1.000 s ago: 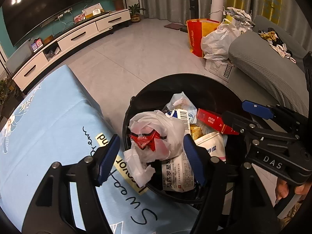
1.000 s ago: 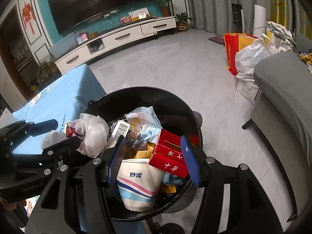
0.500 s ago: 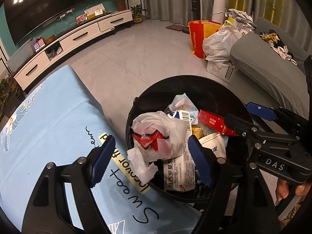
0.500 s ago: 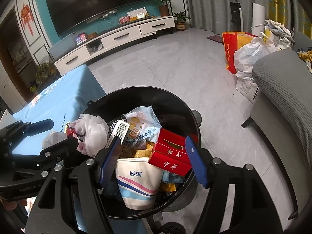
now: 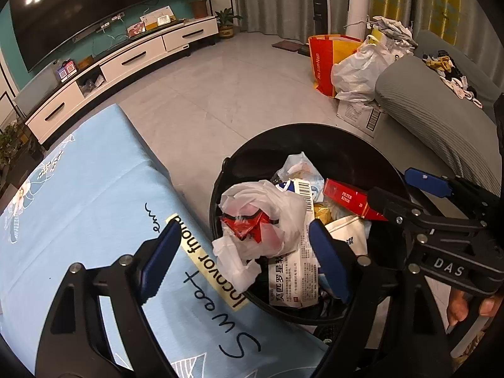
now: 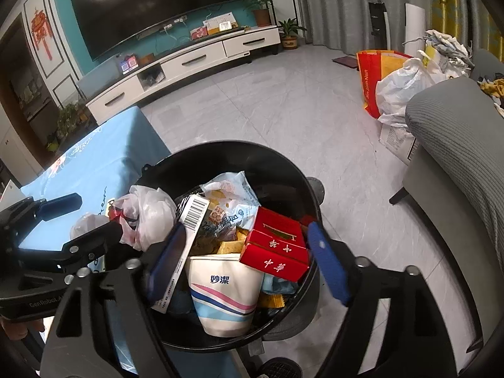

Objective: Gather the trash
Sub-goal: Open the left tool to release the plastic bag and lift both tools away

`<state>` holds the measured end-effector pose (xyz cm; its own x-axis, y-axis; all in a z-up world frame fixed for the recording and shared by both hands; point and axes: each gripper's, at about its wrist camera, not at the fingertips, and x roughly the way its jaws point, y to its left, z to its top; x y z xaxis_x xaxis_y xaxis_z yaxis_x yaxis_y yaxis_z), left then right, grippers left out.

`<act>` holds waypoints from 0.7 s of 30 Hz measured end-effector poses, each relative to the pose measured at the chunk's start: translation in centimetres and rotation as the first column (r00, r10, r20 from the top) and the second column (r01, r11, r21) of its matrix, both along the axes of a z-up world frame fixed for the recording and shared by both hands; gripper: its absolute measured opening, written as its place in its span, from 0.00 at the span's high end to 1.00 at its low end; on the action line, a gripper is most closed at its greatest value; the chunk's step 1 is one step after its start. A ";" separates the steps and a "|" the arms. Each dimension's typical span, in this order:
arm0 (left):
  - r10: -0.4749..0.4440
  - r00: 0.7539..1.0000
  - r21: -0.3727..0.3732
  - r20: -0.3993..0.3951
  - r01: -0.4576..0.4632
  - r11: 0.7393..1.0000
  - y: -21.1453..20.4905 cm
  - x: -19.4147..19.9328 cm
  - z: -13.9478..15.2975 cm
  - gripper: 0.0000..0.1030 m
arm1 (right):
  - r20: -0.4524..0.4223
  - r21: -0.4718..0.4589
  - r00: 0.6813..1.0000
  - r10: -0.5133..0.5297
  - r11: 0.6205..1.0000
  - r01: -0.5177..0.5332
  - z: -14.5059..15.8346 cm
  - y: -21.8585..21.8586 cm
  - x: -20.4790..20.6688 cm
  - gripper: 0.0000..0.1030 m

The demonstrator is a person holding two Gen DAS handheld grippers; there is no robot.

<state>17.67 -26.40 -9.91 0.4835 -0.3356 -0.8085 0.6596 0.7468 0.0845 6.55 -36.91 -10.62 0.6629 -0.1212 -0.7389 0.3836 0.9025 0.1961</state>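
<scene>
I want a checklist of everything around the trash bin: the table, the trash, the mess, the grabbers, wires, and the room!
Surface: blue tablecloth with printed words, beside the bin.
Job's things: black bin piled with a white plastic bag, red boxes, a white pouch and a barcoded packet.
Clutter: shopping bags on the floor by the sofa.
Grippers: left gripper and right gripper opening, gripping nothing.
Cables: wires under the TV.
Surroundings: grey tiled floor, white TV cabinet, curtains, potted plants.

Grey tiled floor bearing black trash bin; red-yellow bag, white sack beyond
</scene>
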 end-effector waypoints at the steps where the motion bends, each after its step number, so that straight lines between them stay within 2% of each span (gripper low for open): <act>1: 0.002 1.000 0.000 0.000 -0.002 1.000 0.0 0.1 0.0 0.17 | 0.004 -0.002 1.000 0.000 1.000 0.000 0.1 0.1 -0.1 0.21; 9: 0.013 1.000 0.000 0.009 -0.013 1.000 0.3 -0.2 0.4 0.11 | 0.006 0.003 1.000 0.000 1.000 0.000 0.6 0.1 -0.3 0.19; 15: 0.026 1.000 -0.003 0.012 -0.026 1.000 0.9 -0.4 0.8 0.03 | 0.002 0.003 1.000 -0.005 1.000 0.005 1.2 0.3 -0.7 0.12; 21: 0.051 0.999 -0.005 0.018 -0.051 0.999 2.0 -0.7 1.5 0.03 | 0.013 0.006 1.000 -0.022 1.000 0.022 2.3 0.4 -1.6 0.08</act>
<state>17.00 -24.40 -8.38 0.5145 -0.3140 -0.7979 0.6189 0.7800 0.0921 4.93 -36.51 -8.27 0.6700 -0.1314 -0.7307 0.4007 0.8926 0.2069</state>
